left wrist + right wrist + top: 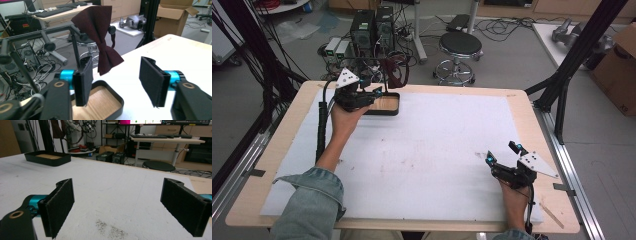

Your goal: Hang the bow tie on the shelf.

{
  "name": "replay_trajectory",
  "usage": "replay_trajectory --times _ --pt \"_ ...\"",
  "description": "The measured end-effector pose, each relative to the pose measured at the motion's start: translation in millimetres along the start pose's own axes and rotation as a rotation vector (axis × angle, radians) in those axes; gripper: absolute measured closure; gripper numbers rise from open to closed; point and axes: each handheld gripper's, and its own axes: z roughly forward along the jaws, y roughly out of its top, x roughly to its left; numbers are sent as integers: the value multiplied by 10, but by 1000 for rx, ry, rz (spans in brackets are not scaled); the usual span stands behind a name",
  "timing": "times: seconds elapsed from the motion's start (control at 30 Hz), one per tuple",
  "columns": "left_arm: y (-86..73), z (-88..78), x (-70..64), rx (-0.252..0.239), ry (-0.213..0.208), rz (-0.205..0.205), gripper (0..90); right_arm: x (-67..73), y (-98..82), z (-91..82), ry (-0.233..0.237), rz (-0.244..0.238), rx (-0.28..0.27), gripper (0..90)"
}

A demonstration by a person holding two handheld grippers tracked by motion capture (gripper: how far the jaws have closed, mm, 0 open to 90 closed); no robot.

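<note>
No legible text, label or number anywhere

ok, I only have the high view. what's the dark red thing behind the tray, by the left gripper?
Observer: A maroon bow tie, hanging from a black rack just past the table edge.
Operator: Left jaws on it?
Observer: No. The left gripper has its jaws open with nothing between them; the tie hangs beyond them, apart from both.
Operator: Anything in the tray?
Observer: The black tray has a wooden floor, and the part that shows is bare.
</note>
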Motion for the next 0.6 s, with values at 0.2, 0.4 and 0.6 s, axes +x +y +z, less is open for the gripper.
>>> replay_trajectory --times 0.2,0.4,0.6 --pt "-37 -187 -19 2 1 11 382 0 -1 1 -3 -3 1 109" --pt "-111 -437 -26 -9 21 10 321 2 -1 0 -1 -2 4 108" --pt "-256 -682 -4 -18 40 -20 281 1 -1 0 -4 1 3 109"
